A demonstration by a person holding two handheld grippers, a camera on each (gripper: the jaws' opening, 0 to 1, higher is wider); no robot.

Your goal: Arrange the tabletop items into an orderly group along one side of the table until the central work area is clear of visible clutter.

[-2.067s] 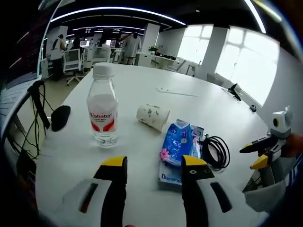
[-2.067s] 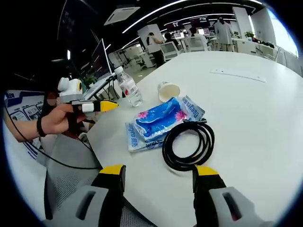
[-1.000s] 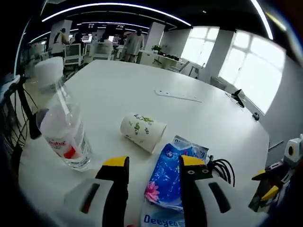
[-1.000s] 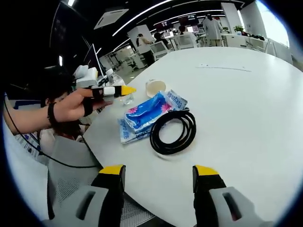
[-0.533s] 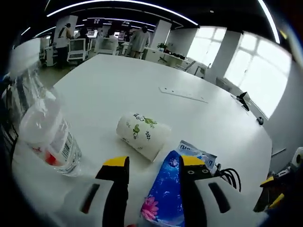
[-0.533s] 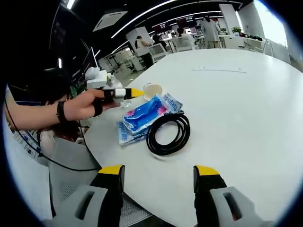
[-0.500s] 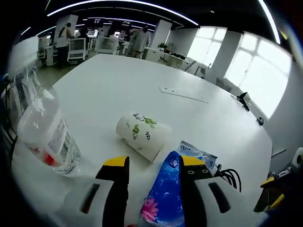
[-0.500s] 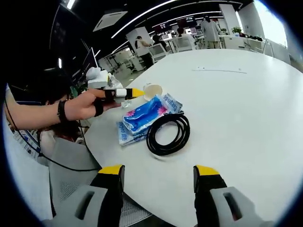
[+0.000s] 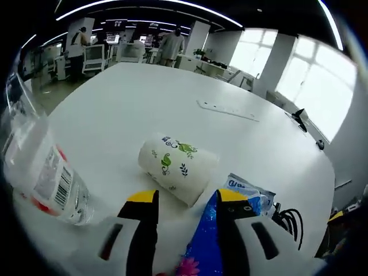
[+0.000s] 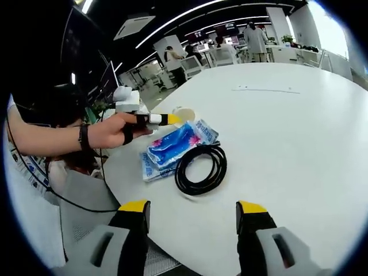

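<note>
The person's hand [image 10: 109, 133] is wearing a dark wristband; each hand-held gripper [image 9: 183, 202] is showing grey jaws with yellow tips.

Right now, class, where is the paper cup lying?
In the left gripper view the paper cup lies on its side just beyond the left gripper, between the water bottle and blue packet.

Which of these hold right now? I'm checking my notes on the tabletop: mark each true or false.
1. The white paper cup with green leaf print lies on its side. True.
2. The black coiled cable rests on top of the paper cup. False: it lies on the white table beside the blue plastic tissue packs, apart from the cup.
3. The left gripper is open, with the cup just ahead of its jaws. True.
4. The right gripper is shut on the cable. False: its jaws stand open and apart from it.
5. The clear plastic water bottle is capless and empty. False: cannot tell, since its top is cut off.
</note>
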